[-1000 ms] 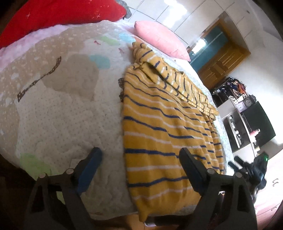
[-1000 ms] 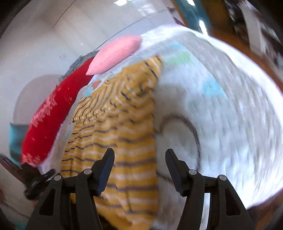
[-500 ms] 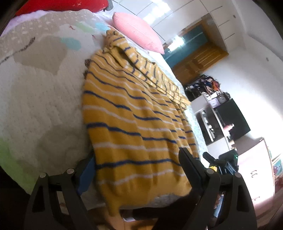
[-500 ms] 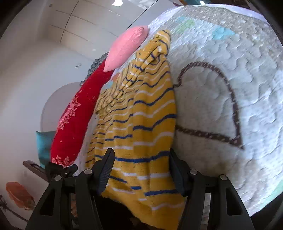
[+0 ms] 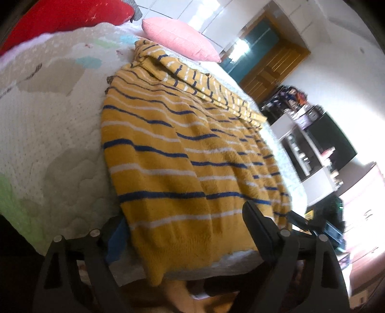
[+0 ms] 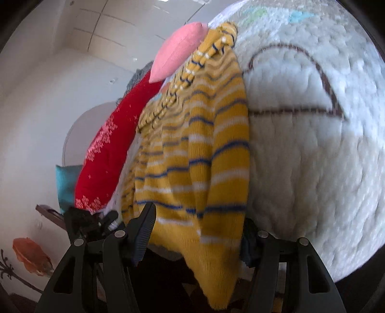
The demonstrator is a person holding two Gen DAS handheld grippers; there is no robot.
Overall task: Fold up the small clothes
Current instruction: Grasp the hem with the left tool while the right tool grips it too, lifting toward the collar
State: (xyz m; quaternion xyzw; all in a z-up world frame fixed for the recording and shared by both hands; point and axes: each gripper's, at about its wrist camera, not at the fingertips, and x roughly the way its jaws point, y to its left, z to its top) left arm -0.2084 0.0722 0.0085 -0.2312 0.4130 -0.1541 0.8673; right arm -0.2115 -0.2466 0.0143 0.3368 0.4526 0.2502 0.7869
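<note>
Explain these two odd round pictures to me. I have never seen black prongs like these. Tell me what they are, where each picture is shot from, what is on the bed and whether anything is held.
Each picture comes from a fisheye camera on a handheld two-finger gripper, one in each of a person's hands, looking along its black fingers. One view shows the left gripper, the other the right gripper.

On the white quilted bedspread lies a mustard-yellow knitted sweater with blue and white stripes, its hem hanging over the bed's edge. Beyond it are a pink pillow and a red cushion.

Both grippers stand open, astride the sweater's hem at its two corners. Nothing is gripped yet.
</note>
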